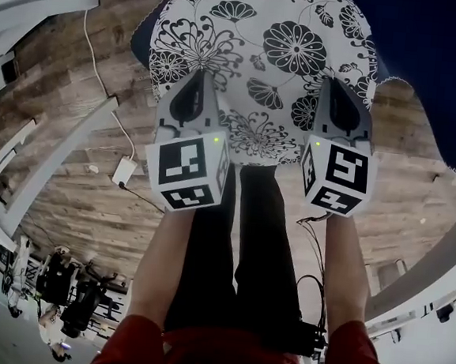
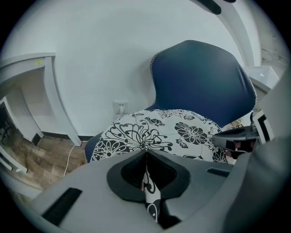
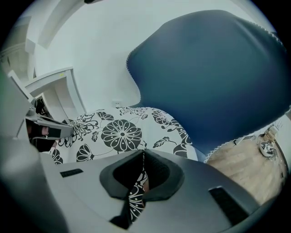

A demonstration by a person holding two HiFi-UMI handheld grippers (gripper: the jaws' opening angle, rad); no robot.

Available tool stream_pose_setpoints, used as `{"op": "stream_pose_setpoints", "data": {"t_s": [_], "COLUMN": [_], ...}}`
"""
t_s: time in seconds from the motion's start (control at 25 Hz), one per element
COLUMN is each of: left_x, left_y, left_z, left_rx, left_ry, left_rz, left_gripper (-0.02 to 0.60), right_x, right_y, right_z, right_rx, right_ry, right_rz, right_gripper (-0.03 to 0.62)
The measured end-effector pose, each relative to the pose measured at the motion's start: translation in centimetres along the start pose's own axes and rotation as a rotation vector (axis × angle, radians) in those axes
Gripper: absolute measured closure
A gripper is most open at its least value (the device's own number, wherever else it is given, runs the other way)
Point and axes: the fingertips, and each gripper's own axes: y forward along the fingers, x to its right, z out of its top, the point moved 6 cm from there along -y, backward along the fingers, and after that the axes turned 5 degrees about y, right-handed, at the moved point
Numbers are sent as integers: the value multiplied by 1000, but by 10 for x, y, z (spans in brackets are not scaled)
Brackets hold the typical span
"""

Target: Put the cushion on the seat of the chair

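Two tongs, both clamped on the cushion's near edge.

Head view: left tongs (image 1: 192, 83) and right tongs (image 1: 344, 92) pinch the floral cushion (image 1: 287, 48) side by side. It spreads away from me over the blue chair (image 1: 436, 69), with wooden floor (image 1: 92, 189) below.

Left gripper view: left tongs (image 2: 146, 169) are closed with patterned fabric nipped between them. The cushion (image 2: 159, 132) is in front of the chair back (image 2: 200, 82).

Right gripper view: right tongs (image 3: 143, 172) are the same, shut on a fold. The cushion (image 3: 118, 134) sits close to the chair back (image 3: 213, 82).

Step, my guess: the placing itself. The cushion is on or just above the seat; I can't tell if its weight is down. Next: settle it flat, then open both tongs together and back out without dragging the edge.
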Motion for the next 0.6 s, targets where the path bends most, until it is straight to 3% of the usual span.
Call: {"op": "stream_pose_setpoints", "data": {"t_s": [0.28,0.6], "left_x": [-1,-2], "left_y": [6,11], "left_z": [-7,-12], "left_rx": [-13,-24], "left_ry": [-13,34], "left_rz": [12,2], "left_gripper": [552,552], "right_x": [1,5], "right_y": [5,9], "right_z": [-4,-9], "right_rx": [-15,-22], "right_ry": [-14,-23], "right_rz": [-25,-49], "right_gripper": [565,563]}}
